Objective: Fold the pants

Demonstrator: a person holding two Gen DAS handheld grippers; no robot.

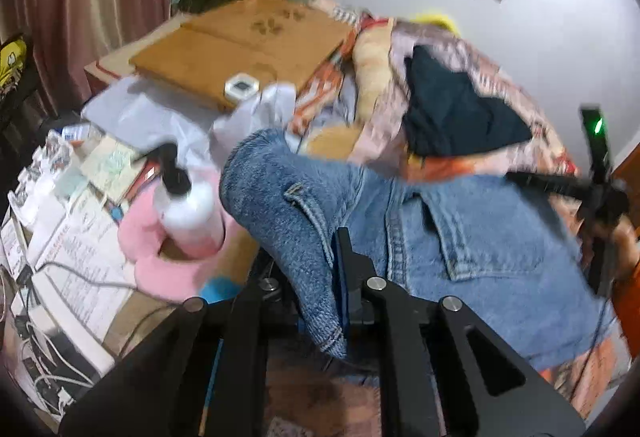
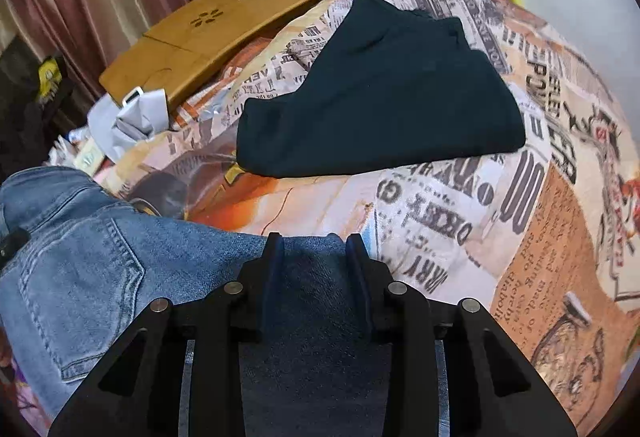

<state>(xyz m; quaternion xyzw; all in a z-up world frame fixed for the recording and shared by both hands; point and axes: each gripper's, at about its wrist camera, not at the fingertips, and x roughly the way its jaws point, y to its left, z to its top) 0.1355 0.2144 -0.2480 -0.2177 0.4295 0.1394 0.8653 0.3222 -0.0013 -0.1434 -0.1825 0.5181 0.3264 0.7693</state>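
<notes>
Left wrist: jeans (image 1: 480, 237) between pinching fingers (image 1: 348, 277)

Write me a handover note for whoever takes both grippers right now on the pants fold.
Left gripper: shut on a bunched fold of the blue jeans, near the waistband.
Right gripper: jaws astride the jeans' top edge, denim between the pads; grip looks closed but confirm.
Jeans lie on the printed bedspread, back pocket up. Dark folded garment lies beyond.
Done: both ends grasped. Left: the fold itself.

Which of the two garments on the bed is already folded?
The dark garment, lying flat as a neat stack. The blue jeans are bunched, gripped by both grippers.
</notes>
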